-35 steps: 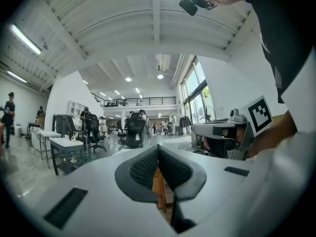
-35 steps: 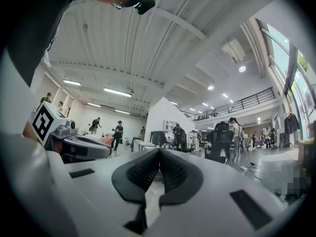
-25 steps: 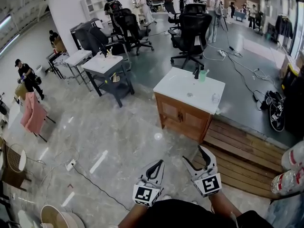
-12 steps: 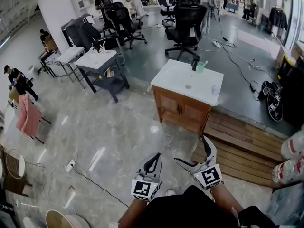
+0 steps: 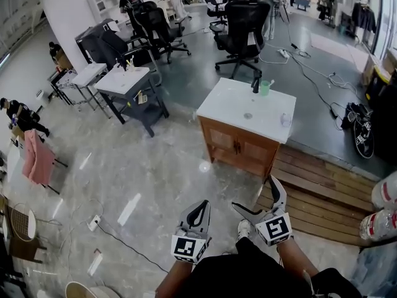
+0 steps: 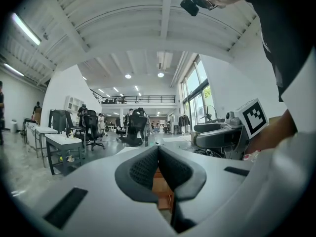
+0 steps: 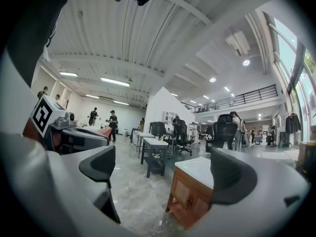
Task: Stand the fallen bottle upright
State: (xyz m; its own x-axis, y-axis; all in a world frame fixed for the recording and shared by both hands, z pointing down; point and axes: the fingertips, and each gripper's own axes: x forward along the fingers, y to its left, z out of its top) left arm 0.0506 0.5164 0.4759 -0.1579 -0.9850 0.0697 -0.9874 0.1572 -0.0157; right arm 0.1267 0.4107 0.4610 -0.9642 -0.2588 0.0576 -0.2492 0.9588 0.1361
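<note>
Facing one cabinet (image 5: 239,146), two tools (image 5: 200,203) (image 5: 254,193)

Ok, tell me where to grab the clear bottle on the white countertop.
Grip the clear bottle across its body, mid-length, coming from the near front edge of the countertop. It seems to lie by the right edge, clear of the faucet and green cup; which end is the cap is too small to tell.
</note>
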